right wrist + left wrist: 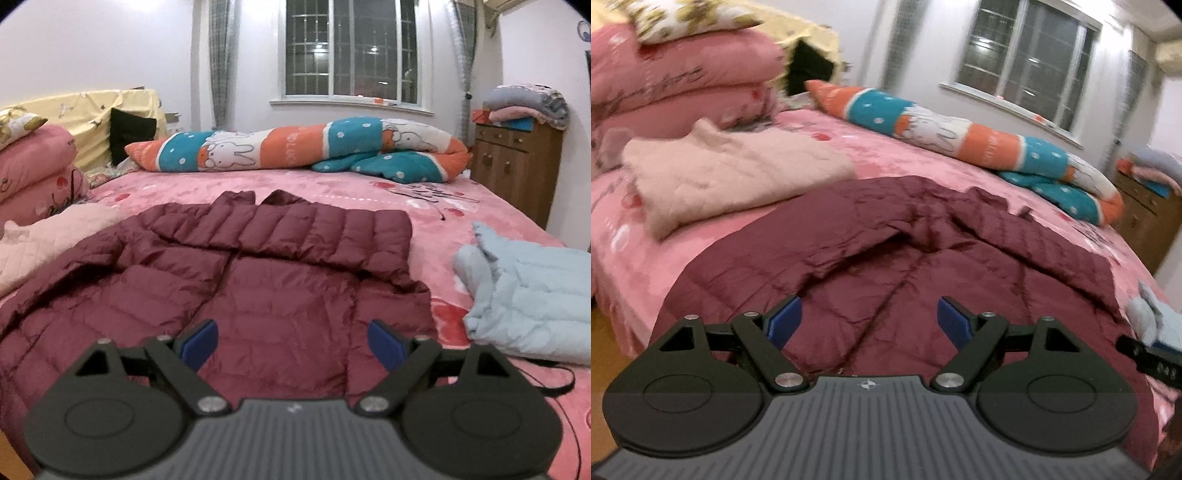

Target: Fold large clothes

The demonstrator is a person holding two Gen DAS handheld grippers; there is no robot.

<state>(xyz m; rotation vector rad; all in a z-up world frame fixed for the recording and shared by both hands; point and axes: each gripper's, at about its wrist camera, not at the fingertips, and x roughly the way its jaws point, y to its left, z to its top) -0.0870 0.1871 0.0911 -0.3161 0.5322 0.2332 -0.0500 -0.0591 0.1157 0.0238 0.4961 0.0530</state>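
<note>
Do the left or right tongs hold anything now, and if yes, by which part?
Nothing is held. The left tongs and the right tongs are both open above the dark red jacket on the bed, with nothing between their pads.

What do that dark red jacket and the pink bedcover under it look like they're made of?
The dark red jacket looks like a quilted puffer with a thin synthetic shell: stitched rows puff up and the surface has a faint sheen. The filling cannot be seen. The pink bedcover looks like soft plush or fleece: matte, slightly fuzzy, with a printed pattern.
</note>
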